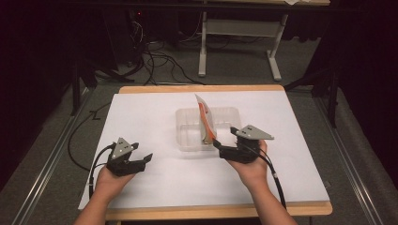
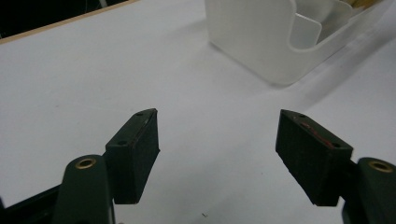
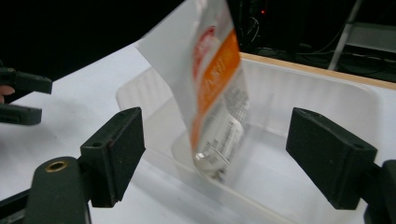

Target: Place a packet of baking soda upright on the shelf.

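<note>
2 sets of tongs over a white-covered worktop [image 1: 155, 187], both parted wide and holding nothing. Right tongs [image 1: 224, 142] at centre frame in the high view, just beside the near right corner of a shallow clear plastic tray [image 1: 187, 140]. Inside that tray, a white and orange printed sachet [image 1: 205, 119], standing nearly upright, long axis tilted toward the upper left of the frame, lower end on the tray floor. Sachet directly ahead of the right tongs, between its jaws in the right gripper view [image 3: 217, 112]; probably the nearer tool for any grasp. Left tongs [image 1: 139, 161] at lower left, well apart from the tray. Left gripper view: tray wall [image 2: 252, 42] at upper right, sachet hidden.
</note>
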### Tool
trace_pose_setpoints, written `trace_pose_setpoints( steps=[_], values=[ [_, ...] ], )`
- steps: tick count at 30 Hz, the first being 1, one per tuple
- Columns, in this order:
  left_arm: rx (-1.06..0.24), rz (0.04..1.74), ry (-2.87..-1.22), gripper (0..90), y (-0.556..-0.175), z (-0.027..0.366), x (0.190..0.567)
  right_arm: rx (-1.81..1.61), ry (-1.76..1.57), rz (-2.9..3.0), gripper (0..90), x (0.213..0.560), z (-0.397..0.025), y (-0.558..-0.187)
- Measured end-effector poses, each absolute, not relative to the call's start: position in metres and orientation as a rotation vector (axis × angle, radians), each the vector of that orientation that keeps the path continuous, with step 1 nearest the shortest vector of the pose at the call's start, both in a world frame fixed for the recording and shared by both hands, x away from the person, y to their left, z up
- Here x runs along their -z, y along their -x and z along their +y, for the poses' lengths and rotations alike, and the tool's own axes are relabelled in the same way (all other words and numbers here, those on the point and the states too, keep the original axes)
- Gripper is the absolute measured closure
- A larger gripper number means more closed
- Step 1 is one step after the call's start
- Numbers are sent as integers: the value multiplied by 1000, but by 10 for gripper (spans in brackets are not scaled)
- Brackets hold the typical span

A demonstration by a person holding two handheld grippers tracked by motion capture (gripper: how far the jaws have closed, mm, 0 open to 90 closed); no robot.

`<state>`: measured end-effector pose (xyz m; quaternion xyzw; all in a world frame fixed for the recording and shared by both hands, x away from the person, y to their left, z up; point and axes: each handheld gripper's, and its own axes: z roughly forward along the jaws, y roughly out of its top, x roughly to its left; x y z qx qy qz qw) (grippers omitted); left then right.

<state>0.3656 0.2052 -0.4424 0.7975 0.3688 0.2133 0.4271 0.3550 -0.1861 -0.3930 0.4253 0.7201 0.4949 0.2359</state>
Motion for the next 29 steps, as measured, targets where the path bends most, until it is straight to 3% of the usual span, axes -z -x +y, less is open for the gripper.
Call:
trace_pose_setpoints(
  steps=[8, 17, 29],
  values=[
    [-539, 939, -1984, 306, -365, 207, 442, -1274, -1230, 1891, 251, 396, -267, -326],
    [-541, 951, -2000, 307, -369, 207, 445, -1138, -1394, 1751, 325, 429, -351, -303],
    [-539, 955, -1998, 306, -368, 207, 444, -1043, -1429, 1762, 350, 445, -355, -316]
  ],
)
